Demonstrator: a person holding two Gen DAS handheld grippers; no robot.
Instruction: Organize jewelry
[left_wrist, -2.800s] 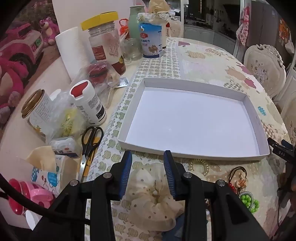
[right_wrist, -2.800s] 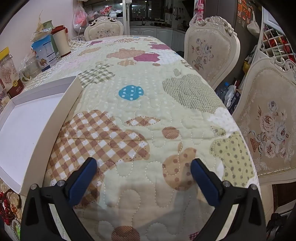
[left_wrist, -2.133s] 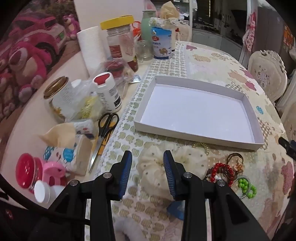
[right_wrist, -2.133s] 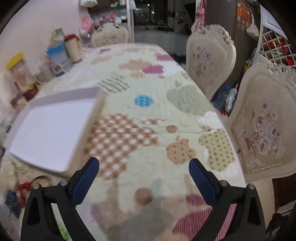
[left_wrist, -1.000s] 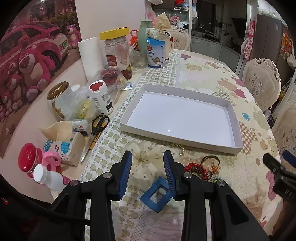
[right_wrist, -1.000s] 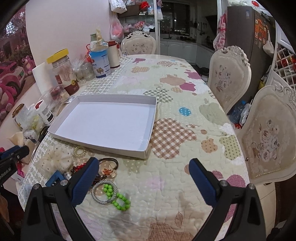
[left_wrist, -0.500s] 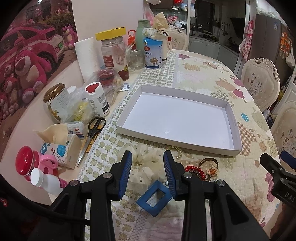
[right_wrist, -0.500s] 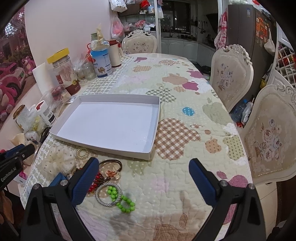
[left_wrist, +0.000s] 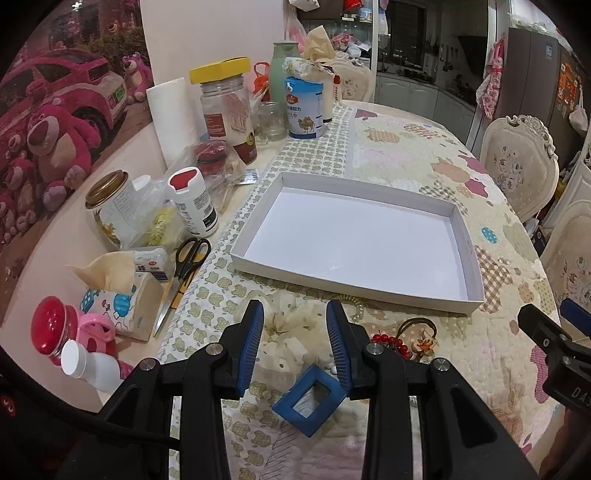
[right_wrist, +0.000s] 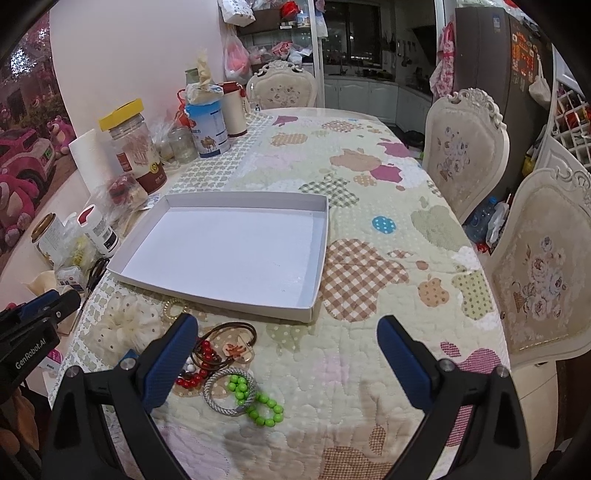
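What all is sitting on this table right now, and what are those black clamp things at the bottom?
Tray: 1, white, mid-table, nothing in it.
Scrunchie: 1, cream, before the tray's near left corner.
Blue clip: 1, square, below the scrunchie.
Red beads: 1 string, right of the scrunchie.
Brown cord: 1, with a charm, by the red beads.
Silver bangle: 1, near edge.
Green beads: 1 string, touching the bangle.
Pearl ring: 1, against the tray's near wall.
Scissors: 1, black-handled, left of the tray.
Jars and bottles: several, along the left side.
Chairs: 3, cream.
Left gripper: black, blue pads, open over the scrunchie.
Right gripper: same, wide open.
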